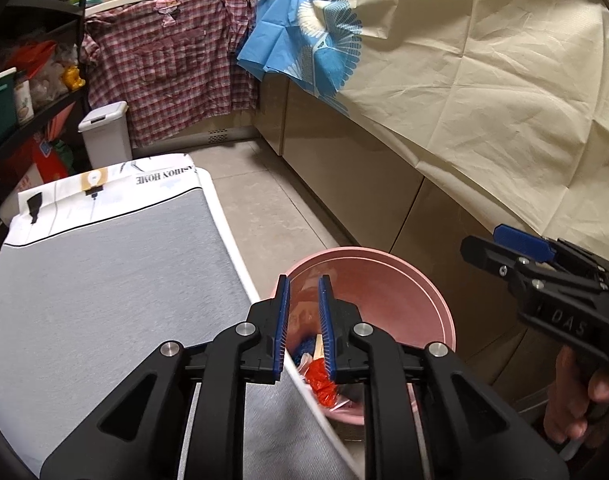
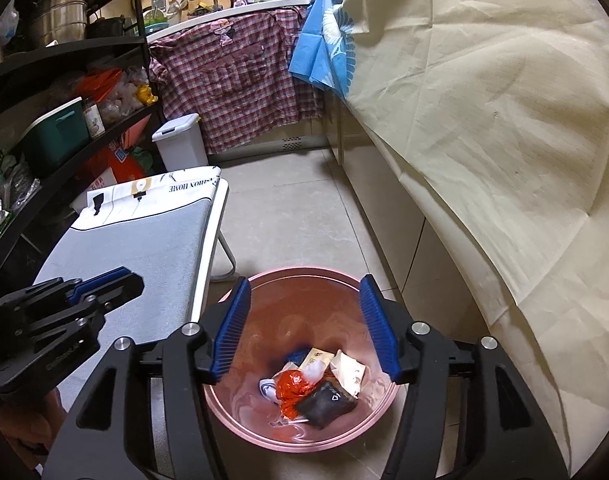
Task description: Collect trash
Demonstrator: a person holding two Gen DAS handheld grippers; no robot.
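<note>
Right tongs (image 2: 306, 328) hung spread wide, empty, over pink basin (image 2: 240, 412) on floor. Trash pile (image 2: 312, 390) sat at basin bottom, toward six o'clock. Left tongs (image 1: 304, 328) narrowly parted, nothing pinched, above table (image 1: 104, 300) edge. Best to clear basin rim before turning away. Tiled floor (image 2: 288, 216); plaid shirt (image 2: 232, 92) at twelve o'clock.
</note>
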